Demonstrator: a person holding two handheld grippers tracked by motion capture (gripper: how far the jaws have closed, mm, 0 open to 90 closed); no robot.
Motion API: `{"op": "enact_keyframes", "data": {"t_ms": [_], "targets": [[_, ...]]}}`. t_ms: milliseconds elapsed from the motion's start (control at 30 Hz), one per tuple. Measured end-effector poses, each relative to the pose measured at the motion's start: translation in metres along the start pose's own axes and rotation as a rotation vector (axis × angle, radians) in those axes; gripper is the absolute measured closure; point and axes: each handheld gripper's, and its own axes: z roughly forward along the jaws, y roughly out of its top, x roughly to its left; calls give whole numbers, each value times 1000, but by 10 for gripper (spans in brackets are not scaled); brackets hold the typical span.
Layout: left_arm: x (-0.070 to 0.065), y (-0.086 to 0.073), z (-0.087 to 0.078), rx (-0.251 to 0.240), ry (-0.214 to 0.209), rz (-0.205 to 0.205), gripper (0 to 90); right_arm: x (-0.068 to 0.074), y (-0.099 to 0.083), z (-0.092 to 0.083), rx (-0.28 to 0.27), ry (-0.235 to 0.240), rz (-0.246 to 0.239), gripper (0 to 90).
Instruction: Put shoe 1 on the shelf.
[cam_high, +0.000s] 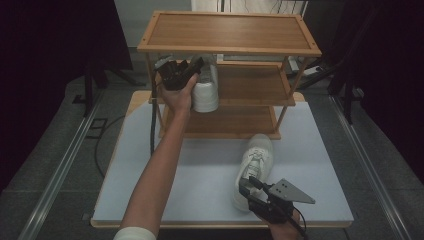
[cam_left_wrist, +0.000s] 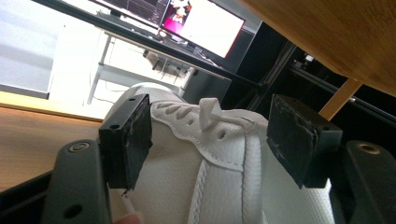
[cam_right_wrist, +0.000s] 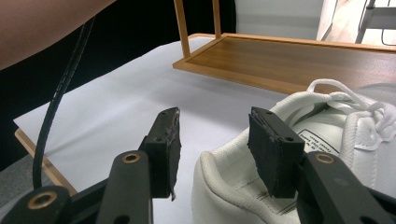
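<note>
The left gripper (cam_high: 192, 70) is up at the middle shelf of a wooden rack (cam_high: 230, 31). Its jaws stand wide apart on both sides of a white shoe (cam_high: 206, 87) that sits on that shelf. In the left gripper view the shoe's (cam_left_wrist: 219, 168) heel end fills the space between the fingers (cam_left_wrist: 128, 140). One pad looks to be right at the shoe's side and the other stands clear, so nothing is squeezed.

The right gripper (cam_high: 248, 183) is low at the near edge of the table (cam_high: 200, 175). Its jaws are open too. A second shoe (cam_high: 255, 167) lies on the table just ahead of them. In the right gripper view that shoe's (cam_right_wrist: 327, 154) heel rim sits between the fingers (cam_right_wrist: 166, 149), close by one pad and apart from the other.

The table top is pale and smooth with a wooden edge. The rack stands at its far side. Around it the room is dark, with a grey floor (cam_high: 45, 165) and a cable (cam_high: 151, 125) hanging down. Past the first shoe a bright screen (cam_left_wrist: 205, 25) glows.
</note>
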Motion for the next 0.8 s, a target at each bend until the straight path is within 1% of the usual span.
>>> {"op": "enact_keyframes", "data": {"t_ms": [67, 133, 233, 267, 333, 367, 400, 433, 467, 567, 700, 800], "targets": [[0, 0, 0, -2, 10, 1, 306, 0, 0, 0, -1, 1, 2, 532], [-1, 0, -1, 0, 22, 13, 304, 0, 0, 0, -4, -1, 2, 532], [-3, 0, -1, -13, 38, 15, 294, -1, 0, -1, -3, -2, 4, 533], [-4, 1, -1, -14, 38, 23, 285, -1, 0, -1, -4, -3, 3, 532], [-4, 2, -3, -25, 36, 24, 274, -2, 0, -1, -4, -5, 2, 533], [-3, 4, -5, -41, 12, 3, 257, -2, 0, -1, -5, -9, 2, 532], [-4, 6, -8, -50, 1, -2, 238, -2, 0, -1, -6, -7, 3, 532], [-6, 7, -10, -62, -1, 4, 240, -2, 0, -1, -5, -6, 2, 532], [-7, 8, -12, -63, -3, 14, 246, -1, 0, -1, -4, -5, 2, 533], [-7, 8, -16, -47, -21, 19, 239, 0, 0, 0, -1, -2, 1, 532], [-6, 6, -25, -48, -28, 7, 241, 3, 0, 1, -1, 0, -6, 532], [-5, 4, -33, -35, -36, 10, 243, 5, 0, 1, 1, 2, -8, 532]]}}
